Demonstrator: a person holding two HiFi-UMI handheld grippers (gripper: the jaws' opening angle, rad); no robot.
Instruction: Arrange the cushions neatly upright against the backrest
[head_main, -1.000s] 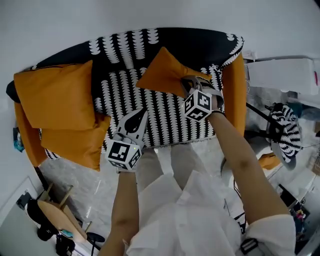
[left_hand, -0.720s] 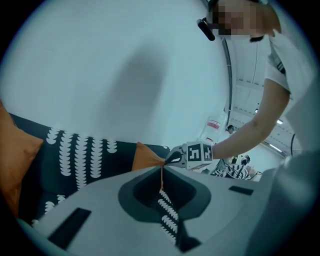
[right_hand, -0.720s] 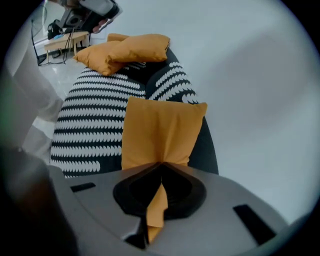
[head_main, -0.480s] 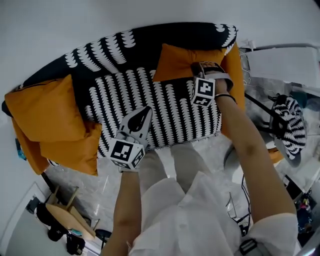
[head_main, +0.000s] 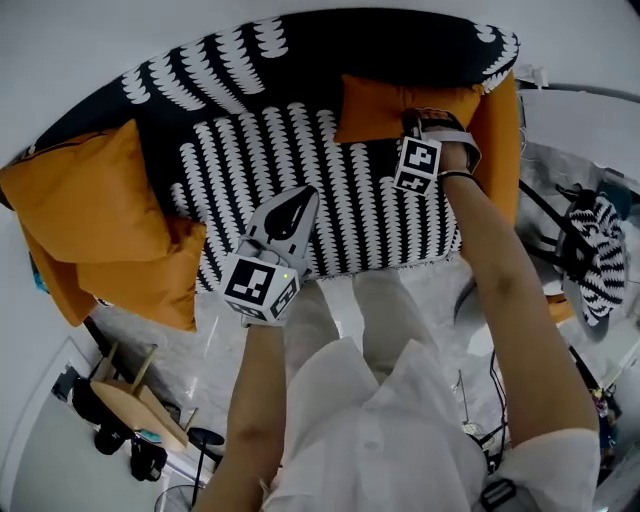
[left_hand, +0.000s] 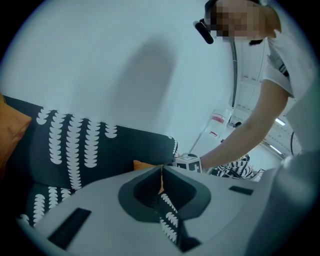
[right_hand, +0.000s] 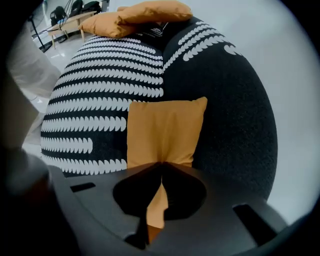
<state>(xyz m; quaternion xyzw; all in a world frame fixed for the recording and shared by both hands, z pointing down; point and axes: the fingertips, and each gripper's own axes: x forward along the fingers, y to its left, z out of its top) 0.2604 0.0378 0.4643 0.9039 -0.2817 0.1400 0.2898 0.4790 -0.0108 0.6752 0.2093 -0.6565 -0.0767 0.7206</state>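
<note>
1 orange cushion (right_hand: 165, 127), judged soft and light, is pinched by its near edge, perhaps a seam, in the right tongs (right_hand: 160, 165); the left tongs (left_hand: 161, 172) are together, empty.

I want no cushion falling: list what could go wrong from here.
1. The right hand-held gripper pinches only an edge of the orange cushion; once released, it may slump off the backrest onto the seat.
2. At the sofa's other end, the lower cushion of the pile seems to overhang the seat's front; a nudge could drop it.
</note>
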